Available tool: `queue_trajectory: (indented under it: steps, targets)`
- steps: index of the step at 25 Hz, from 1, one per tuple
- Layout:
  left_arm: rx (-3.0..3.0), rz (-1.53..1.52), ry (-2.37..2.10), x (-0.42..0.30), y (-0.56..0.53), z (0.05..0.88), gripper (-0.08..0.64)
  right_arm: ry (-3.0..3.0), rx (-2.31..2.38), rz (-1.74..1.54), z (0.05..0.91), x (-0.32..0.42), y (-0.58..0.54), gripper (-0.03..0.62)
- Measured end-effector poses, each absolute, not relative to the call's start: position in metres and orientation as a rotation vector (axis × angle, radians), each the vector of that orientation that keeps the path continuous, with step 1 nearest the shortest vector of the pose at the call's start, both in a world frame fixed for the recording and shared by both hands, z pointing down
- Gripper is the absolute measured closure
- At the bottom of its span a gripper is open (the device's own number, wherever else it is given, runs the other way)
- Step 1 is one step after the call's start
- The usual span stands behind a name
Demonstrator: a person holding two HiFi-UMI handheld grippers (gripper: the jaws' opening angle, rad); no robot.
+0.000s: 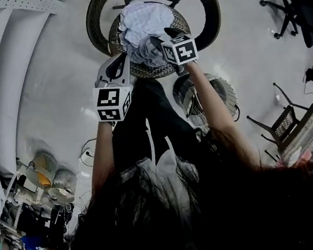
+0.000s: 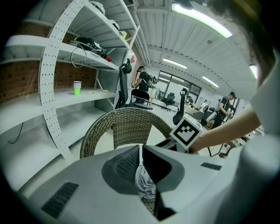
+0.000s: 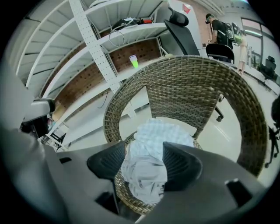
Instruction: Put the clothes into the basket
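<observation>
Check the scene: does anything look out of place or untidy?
Yes. The clothes lie in a crumpled heap on the seat of the wicker chair, and a grey garment spills onto the seat's front rim.

No words, brands or numbers are showing clearly enough to read in any view. The marker cube on the left gripper and the marker cube on the right gripper are showing only black-and-white square patterns, not letters or digits. A small red label on a white panel behind the chair is appearing too small to make out.
</observation>
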State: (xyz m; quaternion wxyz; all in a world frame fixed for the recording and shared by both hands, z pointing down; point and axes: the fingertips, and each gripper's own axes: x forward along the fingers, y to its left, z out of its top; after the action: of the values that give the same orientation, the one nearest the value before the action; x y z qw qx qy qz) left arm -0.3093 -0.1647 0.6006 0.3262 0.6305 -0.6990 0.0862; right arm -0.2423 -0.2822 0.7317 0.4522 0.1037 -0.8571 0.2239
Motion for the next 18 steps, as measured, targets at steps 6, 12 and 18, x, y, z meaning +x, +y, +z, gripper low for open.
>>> queue_trajectory:
  steps: [6, 12, 18]
  targets:
    - [1.619, 0.25, -1.785, -0.324, -0.181, 0.644, 0.537, -2.035, 0.241, 0.454, 0.792, -0.269, -0.297, 0.308]
    - [1.595, 0.325, -1.74, -0.338, -0.178, 0.679, 0.538, -1.882, 0.223, 0.403, 0.863, -0.285, -0.301, 0.281]
    - [1.527, 0.288, -1.74, -0.343, -0.165, 0.695, 0.538, -1.756, 0.277, 0.472, 0.909, -0.276, -0.308, 0.282]
